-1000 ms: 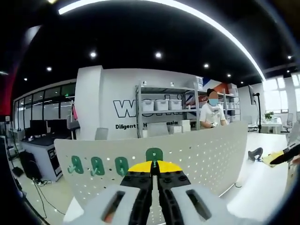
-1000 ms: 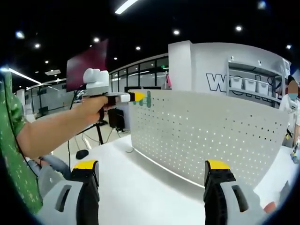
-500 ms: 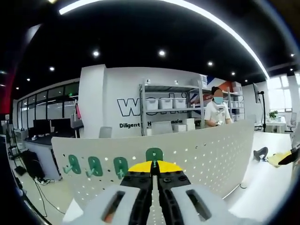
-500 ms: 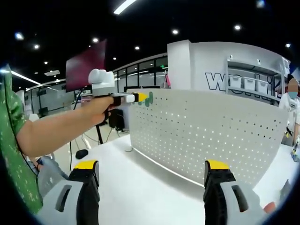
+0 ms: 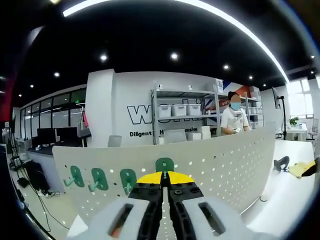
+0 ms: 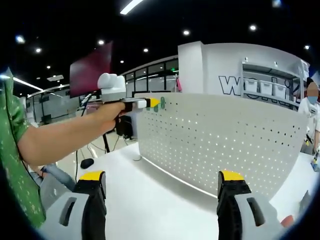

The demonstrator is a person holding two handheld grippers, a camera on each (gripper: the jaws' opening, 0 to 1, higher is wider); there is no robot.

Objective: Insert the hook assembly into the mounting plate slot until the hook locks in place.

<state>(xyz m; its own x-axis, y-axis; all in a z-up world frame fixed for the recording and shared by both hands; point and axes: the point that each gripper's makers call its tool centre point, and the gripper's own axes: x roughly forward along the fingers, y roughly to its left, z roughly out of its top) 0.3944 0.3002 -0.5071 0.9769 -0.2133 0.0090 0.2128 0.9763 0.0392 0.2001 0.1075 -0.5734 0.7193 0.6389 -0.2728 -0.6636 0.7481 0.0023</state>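
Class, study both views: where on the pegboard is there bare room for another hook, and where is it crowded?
Crowded: the pegboard's top-left edge, where three green hooks hang and the left gripper holds a fourth hook. Free: the perforated face right of them, and below.

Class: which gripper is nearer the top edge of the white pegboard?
Left. The left gripper holds a green hook at the pegboard's top edge; the right gripper waits open, low above the table.

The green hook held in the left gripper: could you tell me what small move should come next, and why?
Probably press the green hook straight into the pegboard. The left gripper is shut on it at the board's top edge, beside three mounted hooks.
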